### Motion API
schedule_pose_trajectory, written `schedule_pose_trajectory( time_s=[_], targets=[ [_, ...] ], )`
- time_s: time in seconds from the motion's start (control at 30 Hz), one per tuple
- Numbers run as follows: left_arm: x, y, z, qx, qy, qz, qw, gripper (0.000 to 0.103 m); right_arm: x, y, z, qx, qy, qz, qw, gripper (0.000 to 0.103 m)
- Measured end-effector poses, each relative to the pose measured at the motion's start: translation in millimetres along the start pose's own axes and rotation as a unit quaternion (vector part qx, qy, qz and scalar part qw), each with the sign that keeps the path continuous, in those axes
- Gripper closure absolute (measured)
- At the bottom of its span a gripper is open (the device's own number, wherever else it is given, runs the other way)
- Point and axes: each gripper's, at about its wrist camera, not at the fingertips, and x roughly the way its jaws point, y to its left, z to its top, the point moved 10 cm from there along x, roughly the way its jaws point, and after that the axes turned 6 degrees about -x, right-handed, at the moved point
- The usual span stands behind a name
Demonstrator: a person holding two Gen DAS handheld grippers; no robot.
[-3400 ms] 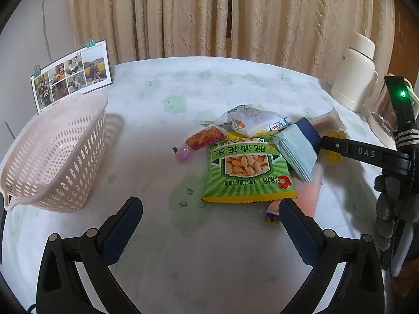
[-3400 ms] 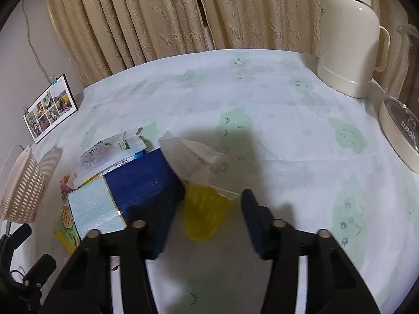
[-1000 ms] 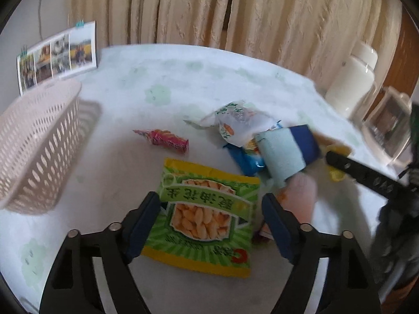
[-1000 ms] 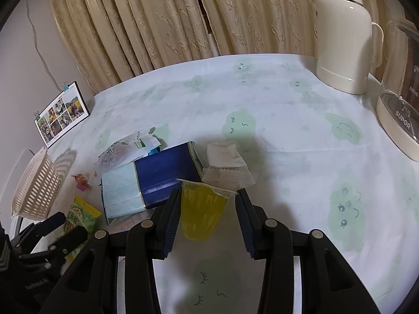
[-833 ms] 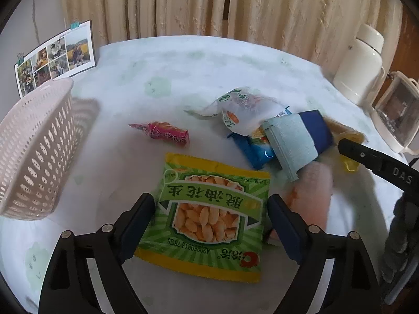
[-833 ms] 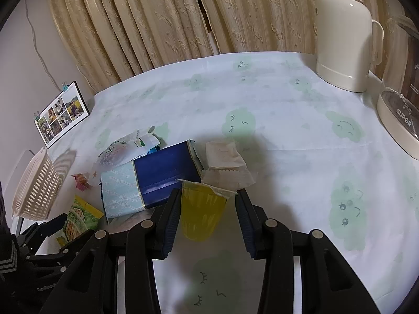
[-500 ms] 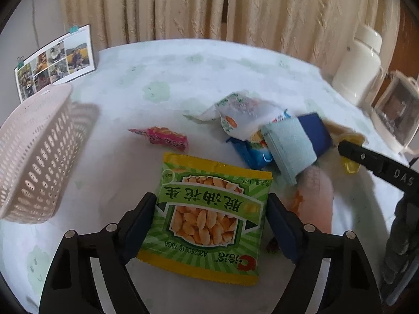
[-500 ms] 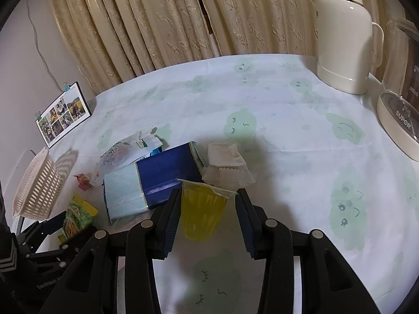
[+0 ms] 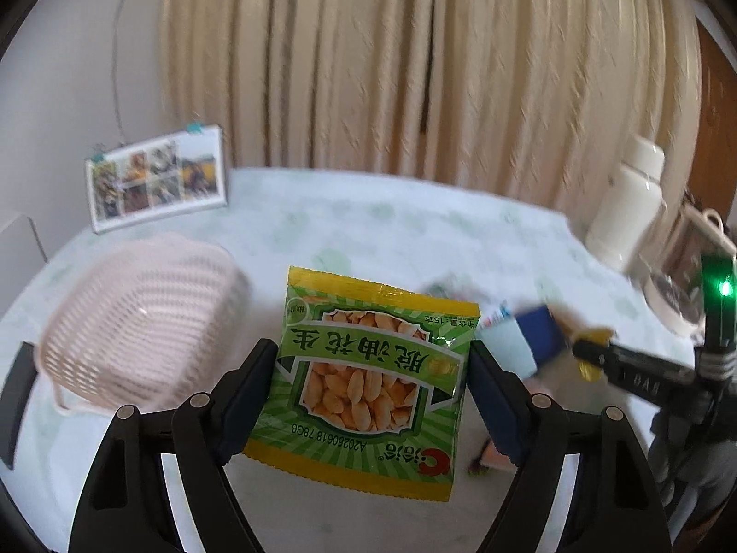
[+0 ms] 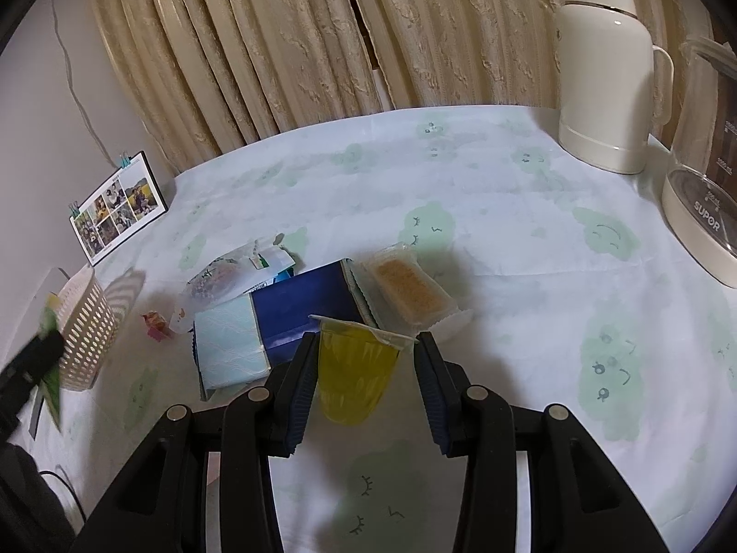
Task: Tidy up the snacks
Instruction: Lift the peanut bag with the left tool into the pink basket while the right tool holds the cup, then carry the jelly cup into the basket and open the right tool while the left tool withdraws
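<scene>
**Above the pink basket: peanut bag lifted, jelly cup gripped**

Beside the pink basket (image 9: 138,318), the left gripper (image 9: 373,378) clamps a green peanut bag (image 9: 368,368) by both side edges, raised off the tablecloth (image 10: 506,212). Right of the basket, the right gripper (image 10: 366,368) clenches a yellow jelly cup (image 10: 354,368). Just beyond it lie a blue packet (image 10: 276,322) and a wrapped cake (image 10: 410,290).

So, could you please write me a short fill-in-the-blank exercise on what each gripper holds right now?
1. The left gripper is shut on the green ____ packet.
2. The right gripper is shut on a ____ jelly cup.
3. The pink ____ sits left of the packet.

Missing words: peanut; yellow; basket
</scene>
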Motion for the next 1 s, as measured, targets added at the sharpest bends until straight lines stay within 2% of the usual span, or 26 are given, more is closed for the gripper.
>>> schedule_pose_trajectory(
  time_s=[0.17, 0.47, 0.6, 0.67, 0.83, 1.0],
  targets=[
    [-13.5, 32.3, 18.6, -0.022, -0.032, 0.03, 0.9988, 0.022, -2.1, -0.3, 2.6, 0.005, -0.005, 0.004, 1.0, 0.064],
    [-7.4, 102.8, 29.1, -0.08, -0.04, 0.087, 0.9922, 0.022, -3.0, -1.2, 2.9, 0.007, -0.004, 0.005, 1.0, 0.064],
    [-6.8, 133.3, 33.7, -0.11, -0.05, 0.109, 0.9867, 0.021, -2.7, -1.2, 3.3, 0.007, -0.002, 0.004, 1.0, 0.064],
    [-6.1, 148.2, 34.0, -0.133, -0.05, 0.112, 0.9835, 0.018, -2.4, -1.4, 3.3, 0.007, -0.002, 0.004, 1.0, 0.064],
    [-8.0, 183.6, 29.6, -0.196, -0.059, 0.121, 0.9714, 0.015, -1.8, -1.9, 3.0, 0.007, -0.002, 0.004, 1.0, 0.064],
    [-13.3, 193.8, 22.3, -0.199, -0.076, 0.142, 0.9667, 0.015, -2.3, -1.5, 2.8, 0.007, -0.005, 0.006, 1.0, 0.064]
  ],
)
